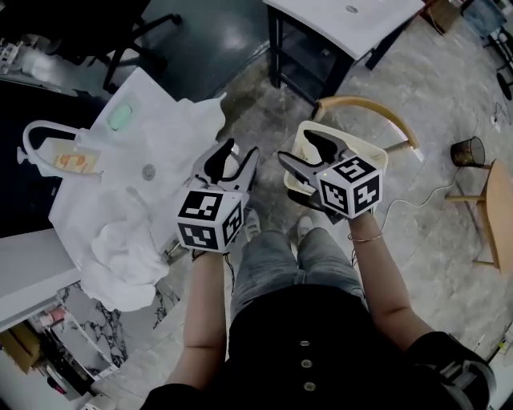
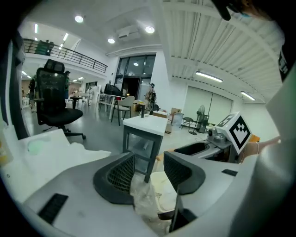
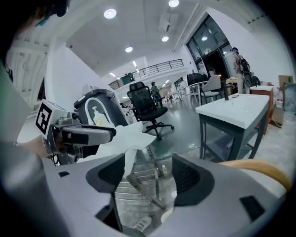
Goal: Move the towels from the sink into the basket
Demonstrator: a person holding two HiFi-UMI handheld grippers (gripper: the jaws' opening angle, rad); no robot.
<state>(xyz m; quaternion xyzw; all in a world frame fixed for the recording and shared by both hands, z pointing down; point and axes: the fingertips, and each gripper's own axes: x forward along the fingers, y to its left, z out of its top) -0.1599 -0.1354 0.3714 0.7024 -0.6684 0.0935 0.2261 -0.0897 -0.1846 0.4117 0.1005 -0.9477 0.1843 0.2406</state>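
White towels (image 1: pixel 128 250) lie crumpled in a heap at the near end of the white sink top (image 1: pixel 152 136), left of me. A cream basket (image 1: pixel 378 157) with a curved wooden handle (image 1: pixel 370 104) stands on the floor ahead to the right. My left gripper (image 1: pixel 244 149) hangs open and empty over the floor, just right of the sink. My right gripper (image 1: pixel 295 147) is open and empty too, held above the basket's near left side. The left gripper view (image 2: pixel 148 166) shows the basket (image 2: pixel 163 185) between the jaws. In the right gripper view (image 3: pixel 155 173), white cloth (image 3: pixel 127 136) shows at the left.
A white table on dark legs (image 1: pixel 341 22) stands ahead, with an office chair (image 1: pixel 120 36) to its left. A small dark bin (image 1: pixel 467 150) and a wooden piece of furniture (image 1: pixel 501 210) sit to the right. A green soap (image 1: pixel 122 117) and a drain (image 1: pixel 148 171) are on the sink.
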